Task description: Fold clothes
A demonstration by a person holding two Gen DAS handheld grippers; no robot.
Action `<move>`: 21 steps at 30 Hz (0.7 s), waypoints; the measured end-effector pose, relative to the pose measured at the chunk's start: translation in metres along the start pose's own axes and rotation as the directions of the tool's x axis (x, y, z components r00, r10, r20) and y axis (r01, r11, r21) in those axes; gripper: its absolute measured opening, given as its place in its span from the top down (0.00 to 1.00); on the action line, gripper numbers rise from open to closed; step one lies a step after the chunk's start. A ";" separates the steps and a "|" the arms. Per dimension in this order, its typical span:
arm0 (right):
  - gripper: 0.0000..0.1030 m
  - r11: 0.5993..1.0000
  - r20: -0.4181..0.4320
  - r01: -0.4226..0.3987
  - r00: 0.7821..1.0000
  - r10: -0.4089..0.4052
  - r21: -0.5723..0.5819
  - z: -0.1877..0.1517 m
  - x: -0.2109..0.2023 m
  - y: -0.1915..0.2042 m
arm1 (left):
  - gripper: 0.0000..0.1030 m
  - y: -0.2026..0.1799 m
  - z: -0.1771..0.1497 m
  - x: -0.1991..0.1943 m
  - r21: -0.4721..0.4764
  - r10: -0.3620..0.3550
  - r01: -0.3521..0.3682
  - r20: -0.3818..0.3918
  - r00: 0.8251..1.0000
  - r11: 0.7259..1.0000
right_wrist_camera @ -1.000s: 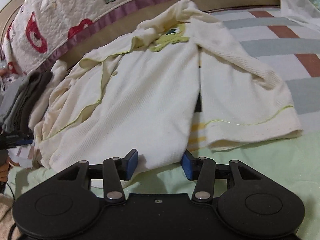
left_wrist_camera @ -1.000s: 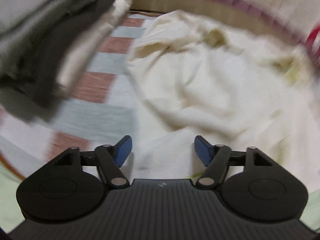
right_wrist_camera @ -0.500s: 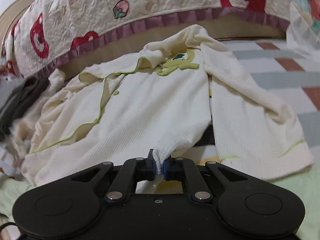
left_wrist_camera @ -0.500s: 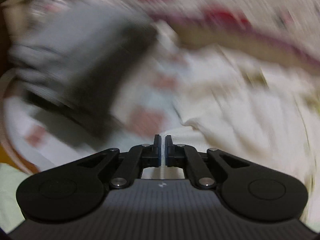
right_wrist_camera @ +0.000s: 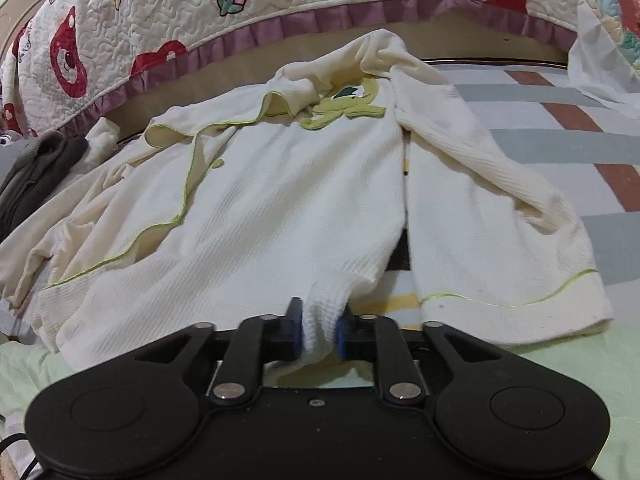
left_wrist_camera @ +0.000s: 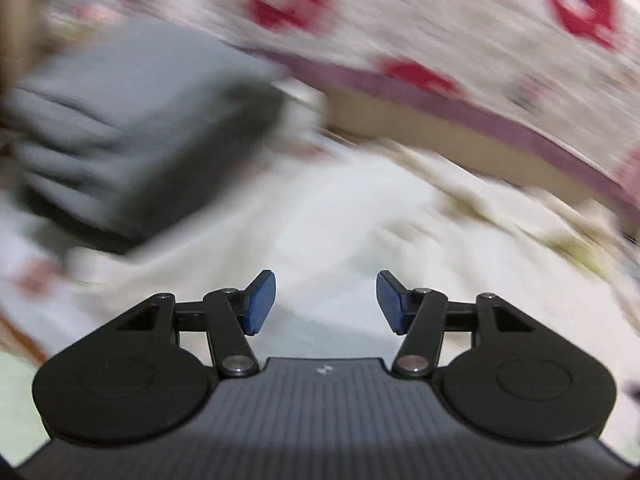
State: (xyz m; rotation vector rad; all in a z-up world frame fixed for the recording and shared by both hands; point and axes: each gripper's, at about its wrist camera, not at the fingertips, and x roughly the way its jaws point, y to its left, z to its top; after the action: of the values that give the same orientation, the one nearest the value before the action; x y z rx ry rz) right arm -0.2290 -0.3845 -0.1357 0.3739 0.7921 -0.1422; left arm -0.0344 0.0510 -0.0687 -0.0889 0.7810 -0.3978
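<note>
A cream garment (right_wrist_camera: 280, 200) with lime-green piping and a green appliqué (right_wrist_camera: 352, 108) lies spread on the bed, one sleeve stretched out to the right. My right gripper (right_wrist_camera: 319, 334) has a bunch of its lower hem pinched between the blue pads. The jaws are opening, and the fabric still fills the gap and touches both pads. The left wrist view is heavily blurred. There my left gripper (left_wrist_camera: 326, 304) hovers over the same cream garment (left_wrist_camera: 340, 220), its jaws opening with nothing between them.
A pile of grey folded clothes (left_wrist_camera: 120, 128) sits to the left, also at the left edge as the grey pile (right_wrist_camera: 36, 168). A quilt (right_wrist_camera: 200, 8) with red bears and purple trim rises behind. A striped sheet (right_wrist_camera: 560, 140) extends right, and a pale green sheet (right_wrist_camera: 560, 360) lies nearest.
The right gripper closed on the garment's hem, then its jaws widened with the cloth still between them. The left gripper shut, reopened, and its view tilted up toward the quilt.
</note>
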 end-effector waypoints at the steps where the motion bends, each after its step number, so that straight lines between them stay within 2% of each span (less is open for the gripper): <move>1: 0.65 1.000 -0.005 -0.004 1.000 0.004 -0.003 0.000 -0.002 -0.001 | 0.45 -0.010 -0.005 0.008 0.030 -0.040 0.041 -0.053 0.998 0.999; 3: 0.56 1.000 -0.015 -0.017 1.000 0.017 -0.004 -0.002 -0.006 -0.003 | 0.43 -0.028 -0.015 0.025 0.094 -0.077 0.092 -0.152 0.985 0.991; 6: 0.43 0.998 -0.032 -0.060 0.998 0.060 0.014 -0.010 -0.008 -0.006 | 0.38 -0.041 -0.021 0.042 0.129 -0.089 0.123 -0.243 0.966 0.984; 9: 0.41 0.997 -0.027 -0.063 0.998 0.064 0.033 -0.016 -0.006 -0.007 | 0.29 -0.051 -0.030 0.053 0.203 -0.038 0.101 -0.291 0.956 0.974; 11: 0.41 0.997 -0.022 -0.058 0.998 0.060 0.057 -0.016 -0.005 -0.007 | 0.28 -0.054 -0.035 0.050 0.269 -0.009 0.092 -0.296 0.955 0.959; 12: 0.47 0.997 -0.018 -0.058 0.998 0.059 0.056 -0.015 -0.005 -0.006 | 0.26 -0.055 -0.036 0.050 0.280 -0.008 0.095 -0.295 0.955 0.955; 13: 0.62 0.998 -0.013 -0.059 0.998 0.060 0.033 -0.014 -0.006 -0.003 | 0.26 -0.054 -0.034 0.051 0.266 -0.014 0.097 -0.298 0.954 0.959; 14: 0.94 0.997 -0.017 -0.064 0.998 0.065 0.035 -0.011 -0.008 -0.002 | 0.25 -0.052 -0.033 0.052 0.233 -0.027 0.102 -0.306 0.952 0.967; 15: 0.94 0.994 -0.036 -0.074 0.996 0.077 0.082 -0.004 -0.012 -0.002 | 0.25 -0.049 -0.032 0.055 0.183 -0.053 0.116 -0.317 0.947 0.976; 17: 0.94 0.981 -0.071 -0.090 0.992 0.104 0.174 0.011 -0.021 -0.003 | 0.24 -0.039 -0.031 0.068 0.020 -0.155 0.174 -0.358 0.921 0.985; 18: 0.94 0.974 -0.080 -0.097 0.990 0.116 0.206 0.019 -0.027 -0.002 | 0.22 -0.036 -0.031 0.068 -0.026 -0.179 0.181 -0.344 0.922 0.983; 19: 0.94 0.975 -0.076 -0.093 0.991 0.111 0.201 0.029 -0.038 0.002 | 0.26 -0.034 -0.030 0.066 -0.058 -0.191 0.182 -0.318 0.929 0.982; 20: 0.94 0.984 -0.069 -0.068 0.994 0.081 0.166 0.038 -0.048 0.008 | 0.41 -0.034 -0.029 0.065 -0.057 -0.206 0.198 -0.307 0.929 0.979; 21: 0.94 0.990 -0.055 -0.044 0.997 0.052 0.131 0.047 -0.056 0.013 | 0.74 -0.035 -0.028 0.065 -0.046 -0.222 0.218 -0.302 0.927 0.975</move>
State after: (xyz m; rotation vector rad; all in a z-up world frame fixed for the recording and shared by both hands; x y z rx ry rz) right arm -0.2334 -0.3906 -0.0620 0.5214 0.8327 -0.1386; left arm -0.0238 -0.0042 -0.1237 -0.1283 1.0841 -0.6308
